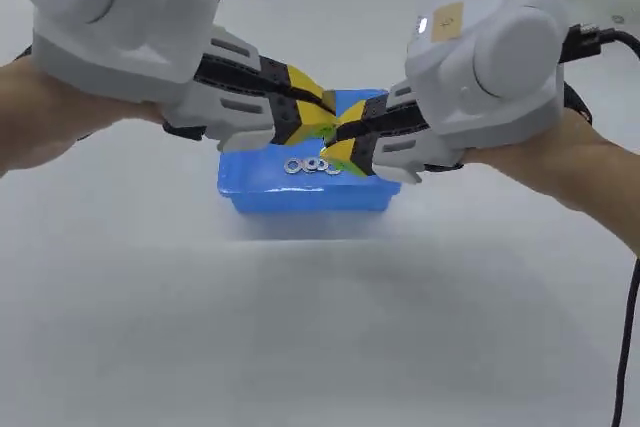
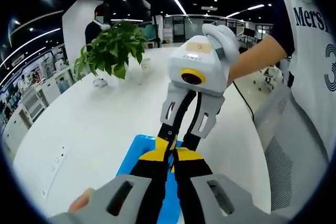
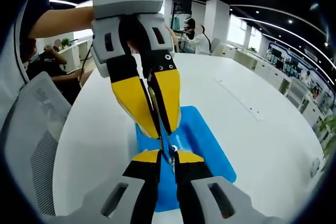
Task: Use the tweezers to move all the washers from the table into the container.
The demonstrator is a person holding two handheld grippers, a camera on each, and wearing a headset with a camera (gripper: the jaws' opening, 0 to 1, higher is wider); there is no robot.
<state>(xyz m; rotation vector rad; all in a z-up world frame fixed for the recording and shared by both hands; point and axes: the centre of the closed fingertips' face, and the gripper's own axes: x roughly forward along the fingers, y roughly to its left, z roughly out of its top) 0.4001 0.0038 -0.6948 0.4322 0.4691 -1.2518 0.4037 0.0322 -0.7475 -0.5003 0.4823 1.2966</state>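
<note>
At the centre of the head view the left claw (image 1: pixel 320 119) and right claw (image 1: pixel 346 139) meet tip to tip over the blue container (image 1: pixel 310 197), covering its far half. Three washers (image 1: pixel 313 166) lie in a row inside it, just behind the front wall; whether there are more under the claws is hidden. The container sits on the white worktop (image 1: pixel 320 327).

In the right gripper view, the tweezers (image 3: pixel 159 113) show as a thin metal strip. The left claw is clenched on them between its yellow tips, and their lower end runs into the right claw, which is also clenched on them. The tweezers' tips are too thin and crowded to make out. In the left gripper view they are lost between the dark jaws.
</note>
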